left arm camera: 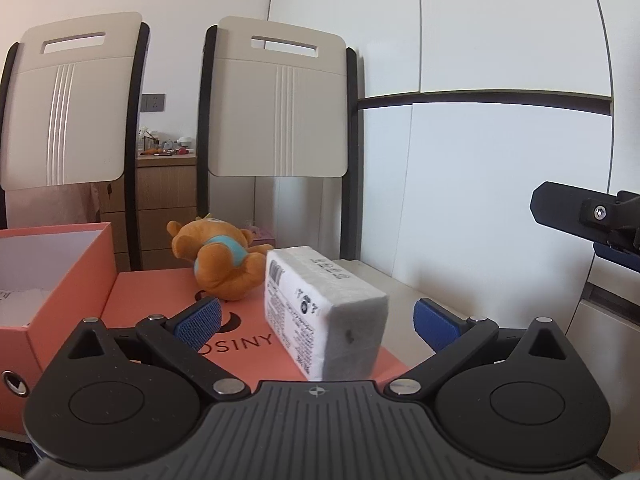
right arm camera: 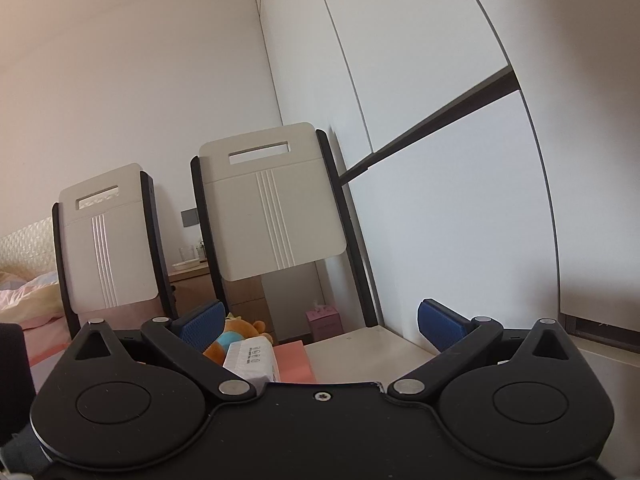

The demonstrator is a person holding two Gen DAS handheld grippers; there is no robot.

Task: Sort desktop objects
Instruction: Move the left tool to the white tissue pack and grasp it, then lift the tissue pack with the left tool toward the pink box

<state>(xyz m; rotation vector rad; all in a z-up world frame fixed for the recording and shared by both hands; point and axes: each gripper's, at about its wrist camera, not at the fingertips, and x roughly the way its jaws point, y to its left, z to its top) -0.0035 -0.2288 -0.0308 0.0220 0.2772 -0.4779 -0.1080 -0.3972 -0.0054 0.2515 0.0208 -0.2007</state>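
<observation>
A white tissue pack [left arm camera: 320,312] lies on the orange box lid [left arm camera: 160,296] on the table. An orange plush bear [left arm camera: 220,260] with a teal shirt lies behind it on the lid. My left gripper [left arm camera: 316,324] is open, its blue pads on either side of the near end of the tissue pack, not touching it. An open orange box [left arm camera: 60,280] stands at the left. My right gripper [right arm camera: 320,324] is open and empty, raised above the table; the tissue pack [right arm camera: 252,354] and bear [right arm camera: 236,332] show low between its fingers. The right gripper's body shows at the right edge of the left wrist view [left arm camera: 592,216].
Two beige chair backs [left arm camera: 276,100] stand behind the table's far edge. A white cabinet wall [left arm camera: 500,160] runs along the right. Bare beige table top [right arm camera: 360,352] lies right of the lid. A small pink box [right arm camera: 324,320] sits on the floor beyond.
</observation>
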